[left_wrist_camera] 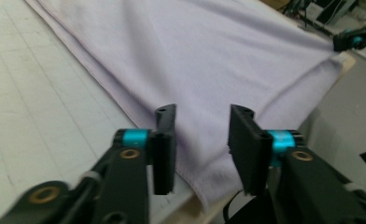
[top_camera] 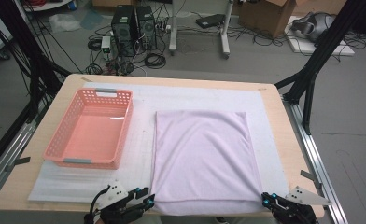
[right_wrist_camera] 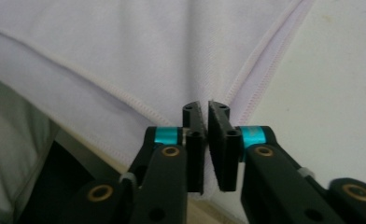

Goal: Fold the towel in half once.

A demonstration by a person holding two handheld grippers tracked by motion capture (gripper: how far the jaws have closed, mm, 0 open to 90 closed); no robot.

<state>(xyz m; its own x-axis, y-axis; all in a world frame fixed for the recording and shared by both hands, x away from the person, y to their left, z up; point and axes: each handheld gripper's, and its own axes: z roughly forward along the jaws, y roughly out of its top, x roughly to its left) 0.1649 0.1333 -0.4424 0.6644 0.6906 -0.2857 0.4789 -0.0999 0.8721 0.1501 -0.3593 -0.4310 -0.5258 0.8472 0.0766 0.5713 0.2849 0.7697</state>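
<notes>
Towel (top_camera: 202, 156), pale lilac and folded flat, lies on the white foam mat (top_camera: 144, 140) just to the right of the pink basket (top_camera: 91, 128), its near edge hanging slightly over the table's (top_camera: 36, 186) front rim. I see my left gripper (top_camera: 149, 198) at the towel's near left corner; its jaws stand apart, astride the corner, and no pad presses the cloth. My right gripper (top_camera: 267, 199) sits at the towel's near right corner. In the right gripper view a thin gap shows between its jaws; the hemmed cloth lies just beyond the tips, nothing pinched. The basket sits apart from the towel, a strip of mat between them.
</notes>
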